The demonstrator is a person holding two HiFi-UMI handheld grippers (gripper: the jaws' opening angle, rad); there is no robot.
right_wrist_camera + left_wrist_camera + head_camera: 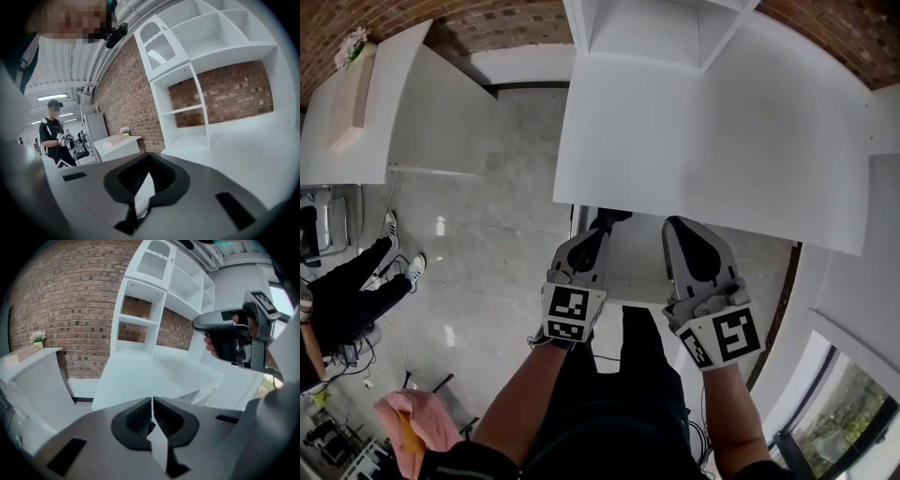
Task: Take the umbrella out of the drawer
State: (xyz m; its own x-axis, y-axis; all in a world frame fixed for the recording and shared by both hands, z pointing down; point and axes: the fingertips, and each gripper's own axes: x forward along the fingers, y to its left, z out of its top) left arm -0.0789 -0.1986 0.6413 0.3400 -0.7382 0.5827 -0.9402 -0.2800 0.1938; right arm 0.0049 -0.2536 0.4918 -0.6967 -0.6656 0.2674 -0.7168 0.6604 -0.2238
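Note:
No umbrella shows in any view, and I cannot make out a drawer. In the head view both grippers hang side by side at the near edge of a white desk (703, 131) with a shelf unit (647, 28) at its back. My left gripper (606, 221) is shut and empty, its tips at the desk's edge. My right gripper (676, 225) is beside it, also shut and empty. A white panel (630, 274) lies below the edge, between the two. In the left gripper view the shut jaws (152, 399) face the desk top, with the right gripper (229, 336) at upper right.
A second white counter (403, 103) with a small flower pot (352, 42) stands at the left, grey floor (487, 253) between. A person in black (347, 300) is at the far left, also standing in the right gripper view (54, 136). Brick wall (75, 305) behind.

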